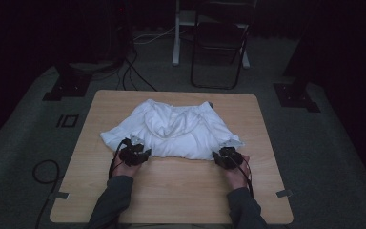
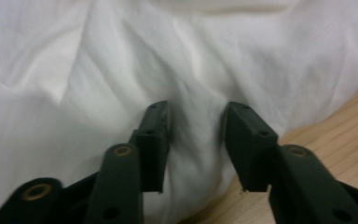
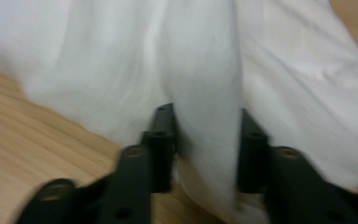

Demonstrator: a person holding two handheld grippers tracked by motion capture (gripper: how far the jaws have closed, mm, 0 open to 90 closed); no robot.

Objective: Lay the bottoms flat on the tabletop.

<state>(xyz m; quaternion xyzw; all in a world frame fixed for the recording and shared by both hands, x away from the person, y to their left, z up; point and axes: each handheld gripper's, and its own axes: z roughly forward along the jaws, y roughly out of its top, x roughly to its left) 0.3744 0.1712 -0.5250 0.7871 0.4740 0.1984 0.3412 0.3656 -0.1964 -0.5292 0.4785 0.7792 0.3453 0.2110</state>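
One white garment (image 1: 174,130), two grippers, one table (image 1: 181,183), perhaps one chair (image 1: 219,45).

1. Both forearms reach in from the table's near edge, sleeves dark.
2. The left gripper (image 1: 134,153) sits left of centre, jaws partly apart with white cloth bunched between them.
3. The right gripper (image 1: 228,156) sits towards the right edge, jaws likewise partly apart around a cloth fold.

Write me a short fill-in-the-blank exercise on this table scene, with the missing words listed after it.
1. The garment on the table is ____ in colour.
2. Both grippers sit at the garment's ____ edge, the one closest to the person.
3. Cloth lies between the jaws of the left gripper and the right gripper; the tabletop is made of ____.

Missing words: white; near; wood
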